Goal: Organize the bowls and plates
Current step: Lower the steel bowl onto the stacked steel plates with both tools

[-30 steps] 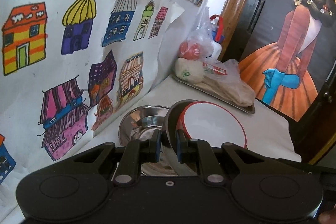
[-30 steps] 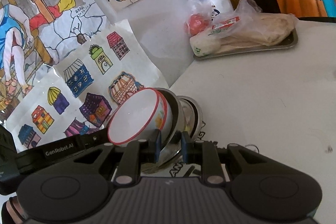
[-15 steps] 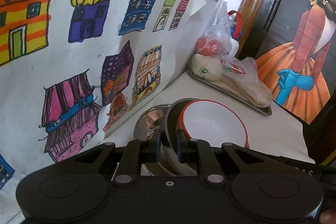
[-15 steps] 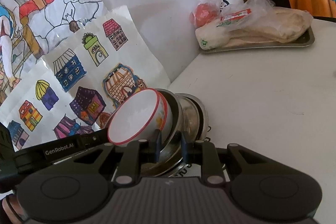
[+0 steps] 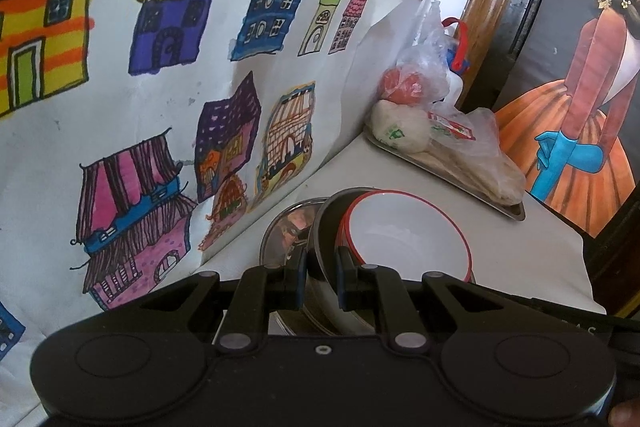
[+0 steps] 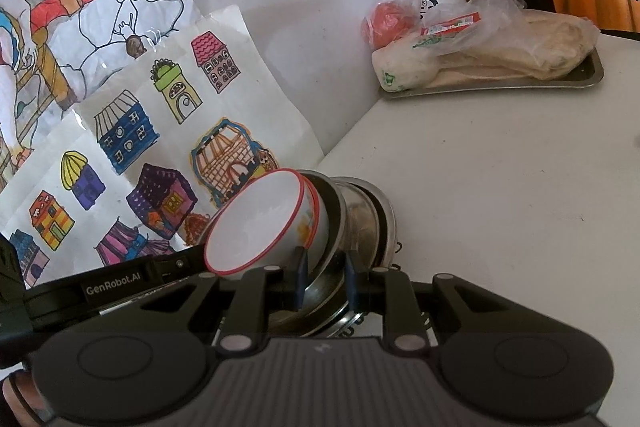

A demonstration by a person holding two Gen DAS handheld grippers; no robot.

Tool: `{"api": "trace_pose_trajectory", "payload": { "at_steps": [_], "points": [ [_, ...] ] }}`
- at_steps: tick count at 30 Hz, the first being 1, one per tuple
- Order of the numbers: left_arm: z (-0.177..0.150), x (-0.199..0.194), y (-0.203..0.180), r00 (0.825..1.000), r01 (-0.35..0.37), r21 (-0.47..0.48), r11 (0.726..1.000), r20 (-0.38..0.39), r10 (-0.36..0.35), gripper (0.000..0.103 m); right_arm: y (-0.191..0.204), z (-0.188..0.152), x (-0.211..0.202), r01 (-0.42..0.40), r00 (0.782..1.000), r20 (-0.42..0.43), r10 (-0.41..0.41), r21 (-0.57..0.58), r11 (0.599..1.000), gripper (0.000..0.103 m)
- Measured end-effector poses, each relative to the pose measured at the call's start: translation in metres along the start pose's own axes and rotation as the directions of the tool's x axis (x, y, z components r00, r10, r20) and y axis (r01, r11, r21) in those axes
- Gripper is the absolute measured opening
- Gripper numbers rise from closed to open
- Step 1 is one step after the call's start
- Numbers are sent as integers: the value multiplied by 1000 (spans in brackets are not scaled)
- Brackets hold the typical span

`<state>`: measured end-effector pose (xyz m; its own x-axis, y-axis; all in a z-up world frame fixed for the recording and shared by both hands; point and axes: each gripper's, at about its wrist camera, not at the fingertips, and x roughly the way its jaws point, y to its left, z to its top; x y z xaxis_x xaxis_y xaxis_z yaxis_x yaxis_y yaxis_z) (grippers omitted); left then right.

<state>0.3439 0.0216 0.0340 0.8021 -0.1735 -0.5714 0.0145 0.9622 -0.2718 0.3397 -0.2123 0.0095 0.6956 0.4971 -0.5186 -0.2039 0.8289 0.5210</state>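
both tools grip one tilted nest of bowls beside the drawings on the wall: the left tool point(image 5: 319, 277) clenched on the steel bowl point(image 5: 326, 223) rim, the right tool point(image 6: 325, 281) clamped on its opposite rim. lowering evenly should keep the white bowl point(image 6: 256, 223) from sliding. only the right view shows its painted side.

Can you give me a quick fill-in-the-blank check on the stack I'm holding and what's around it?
1. The white bowl nested on top of the stack has a ____ rim.
2. Both the left gripper and the right gripper are shut on the edge of a ____ bowl.
3. The bagged food at the back lies on a metal ____.
4. The wall beside the table is covered with coloured drawings of ____.

Missing words: red; steel; tray; houses
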Motion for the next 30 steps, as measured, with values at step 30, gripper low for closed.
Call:
{"api": "trace_pose_trajectory", "payload": {
  "at_steps": [30],
  "points": [
    [0,7,6,1000,-12,-29,1000,-20,12,14,0,2,10,5,1000,-3,-5,-19,1000,23]
  ]
}}
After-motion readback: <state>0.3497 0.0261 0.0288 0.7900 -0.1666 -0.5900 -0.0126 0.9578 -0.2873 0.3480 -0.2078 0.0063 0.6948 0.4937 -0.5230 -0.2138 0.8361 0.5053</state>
